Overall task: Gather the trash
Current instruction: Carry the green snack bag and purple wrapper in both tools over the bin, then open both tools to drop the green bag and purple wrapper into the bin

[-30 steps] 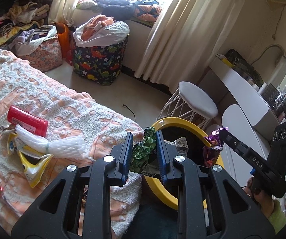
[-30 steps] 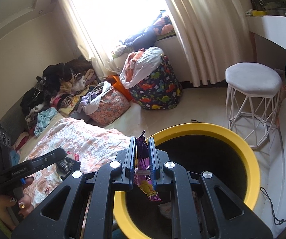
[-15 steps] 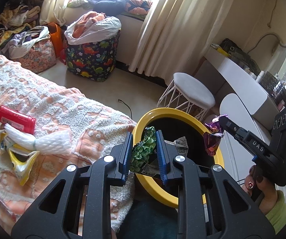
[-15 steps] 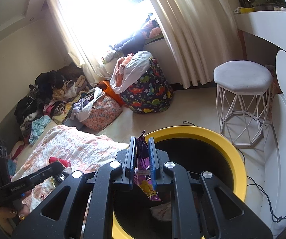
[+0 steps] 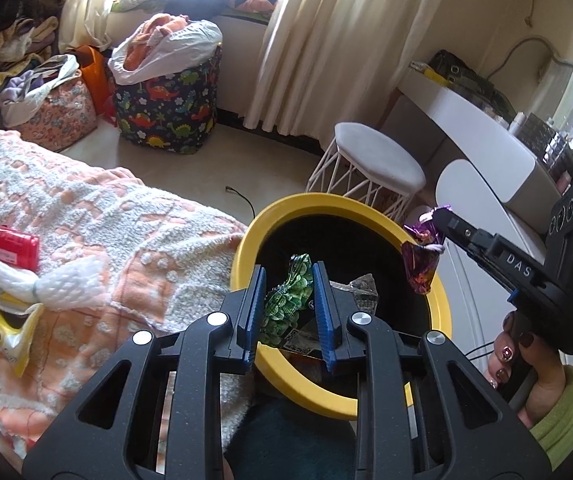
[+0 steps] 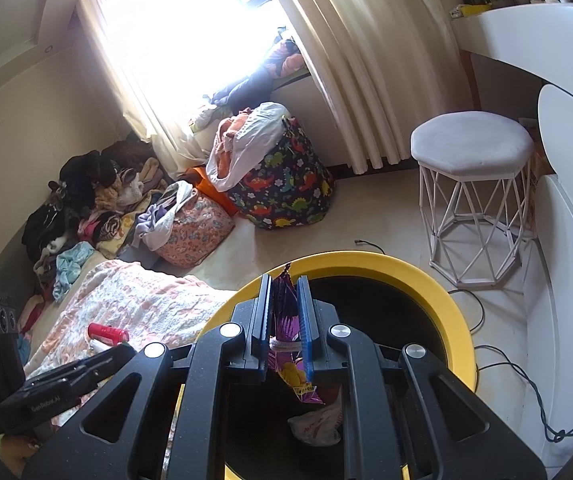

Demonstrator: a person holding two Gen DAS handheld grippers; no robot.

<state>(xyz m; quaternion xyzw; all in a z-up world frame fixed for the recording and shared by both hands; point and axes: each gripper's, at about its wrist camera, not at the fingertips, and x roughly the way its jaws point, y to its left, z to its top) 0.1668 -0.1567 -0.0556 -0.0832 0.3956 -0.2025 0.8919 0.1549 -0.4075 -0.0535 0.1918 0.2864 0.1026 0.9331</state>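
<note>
Two wrappers pinched — crinkled green foil wrapper (image 5: 288,300) in left gripper (image 5: 289,307), purple foil wrapper (image 6: 286,320) in right gripper (image 6: 285,322) — round yellow-rimmed black bin (image 5: 286,210) directly beneath both.

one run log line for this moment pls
left gripper: shut on green wrapper | right gripper: shut on purple wrapper | both over yellow-rimmed bin

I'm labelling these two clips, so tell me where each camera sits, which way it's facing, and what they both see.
Left wrist: on the left gripper, looking down over the green wrapper it clamps into the yellow-rimmed bin; the right gripper and the hand holding it show at right.
Right wrist: on the right gripper, facing the window past its purple wrapper, bin below; the left gripper shows at lower left.
Shared: bin, bed, red can, white stool, dinosaur-print bag.
</note>
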